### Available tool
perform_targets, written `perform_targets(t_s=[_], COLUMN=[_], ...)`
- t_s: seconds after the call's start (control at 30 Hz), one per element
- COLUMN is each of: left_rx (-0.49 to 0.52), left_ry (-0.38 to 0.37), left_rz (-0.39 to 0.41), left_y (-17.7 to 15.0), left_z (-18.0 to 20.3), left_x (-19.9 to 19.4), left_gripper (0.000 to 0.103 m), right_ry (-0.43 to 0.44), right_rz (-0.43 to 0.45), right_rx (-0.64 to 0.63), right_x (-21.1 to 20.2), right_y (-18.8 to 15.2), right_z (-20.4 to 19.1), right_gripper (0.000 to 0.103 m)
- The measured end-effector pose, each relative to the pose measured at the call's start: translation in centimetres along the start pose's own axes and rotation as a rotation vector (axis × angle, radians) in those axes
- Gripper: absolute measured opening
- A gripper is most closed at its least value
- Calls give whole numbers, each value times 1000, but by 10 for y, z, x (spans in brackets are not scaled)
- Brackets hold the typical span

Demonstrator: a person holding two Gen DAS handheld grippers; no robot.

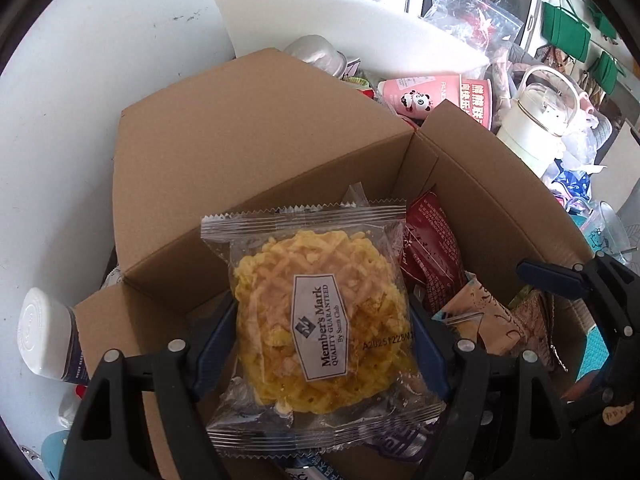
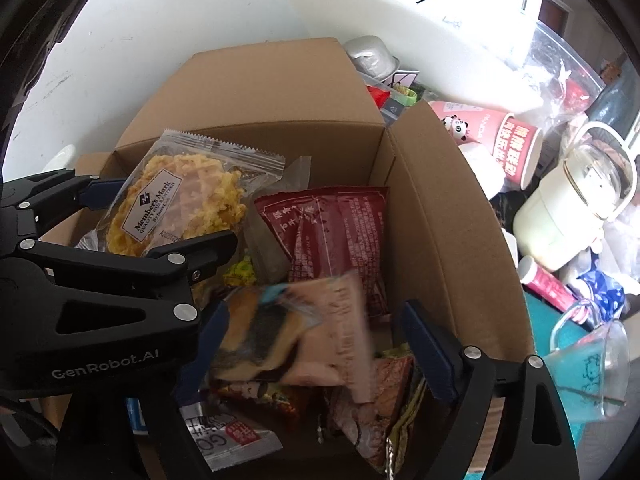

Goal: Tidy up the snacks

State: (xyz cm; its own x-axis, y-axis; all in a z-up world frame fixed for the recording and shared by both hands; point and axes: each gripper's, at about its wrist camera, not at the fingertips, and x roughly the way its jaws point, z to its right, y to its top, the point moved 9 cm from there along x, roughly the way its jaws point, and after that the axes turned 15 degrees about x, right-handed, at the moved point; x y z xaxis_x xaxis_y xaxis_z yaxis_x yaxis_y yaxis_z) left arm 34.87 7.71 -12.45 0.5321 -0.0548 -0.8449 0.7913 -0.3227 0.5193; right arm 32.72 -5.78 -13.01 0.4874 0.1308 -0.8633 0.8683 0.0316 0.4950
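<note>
An open cardboard box [image 1: 260, 140] holds several snack packets. My left gripper [image 1: 322, 344] is shut on a clear packet with a yellow crispy snack [image 1: 320, 280], held over the box's left side. A dark red packet [image 1: 432, 256] lies inside to its right. In the right wrist view my right gripper [image 2: 316, 348] hangs over the box [image 2: 440, 220] with its jaws wide. A blurred pink and tan packet [image 2: 332, 320] is between them, apart from the right pad. The left gripper [image 2: 156, 216] with the yellow snack [image 2: 180, 200] is at the left. The red packet [image 2: 336, 232] lies beyond.
Right of the box stand a white kettle [image 2: 568, 208], a red panda paper cup [image 2: 508, 140] and a glass mug [image 2: 592, 360]. A white-capped bottle [image 1: 44, 332] lies left of the box by the white wall. A white foam sheet [image 1: 340, 28] leans behind.
</note>
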Motion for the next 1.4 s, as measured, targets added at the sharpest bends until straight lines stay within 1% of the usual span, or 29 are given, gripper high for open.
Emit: perform_targets(t_s=[0.13,0.2,0.27,0.3,0.53,0.73,0.93,1.13,1.27,1.4], left_rx=[-2,-3,-2,-3,-12,-8,4,-6,-19,8], left_ry=[6,21,32,39,70,73,92,72,88,107], left_rz=[30,47,67,74,109,164,227,306,352,382], left_y=[2,3,6,6,10,15,17,15,9,-3], left_z=[-1,-3,-6,-7,-15,-15,-13,-5,1,15], left_x=[-9,-14,-19,-21,-33,-54,-82,-121,-150,-179], left_gripper=[79,79,79,79,79,79,79,79,79,79], right_ry=[11,11,8,4,2,-3,2,-9,-17,-12], right_rz=[-1,9,18,21,53,104,172,262,293,318], right_rx=[10,15,25,30,55,54,58,69,76,92], right_x=[-4,-9,-13,-15,-29,-46,-74,-109,-131,-151], right_y=[0,1,3,3,7,13,14,14,3,-10], right_z=[1,2,4,4,9,12,11,13,18,26], right_gripper=[90,91,96,97,97,97,97,97,97,97])
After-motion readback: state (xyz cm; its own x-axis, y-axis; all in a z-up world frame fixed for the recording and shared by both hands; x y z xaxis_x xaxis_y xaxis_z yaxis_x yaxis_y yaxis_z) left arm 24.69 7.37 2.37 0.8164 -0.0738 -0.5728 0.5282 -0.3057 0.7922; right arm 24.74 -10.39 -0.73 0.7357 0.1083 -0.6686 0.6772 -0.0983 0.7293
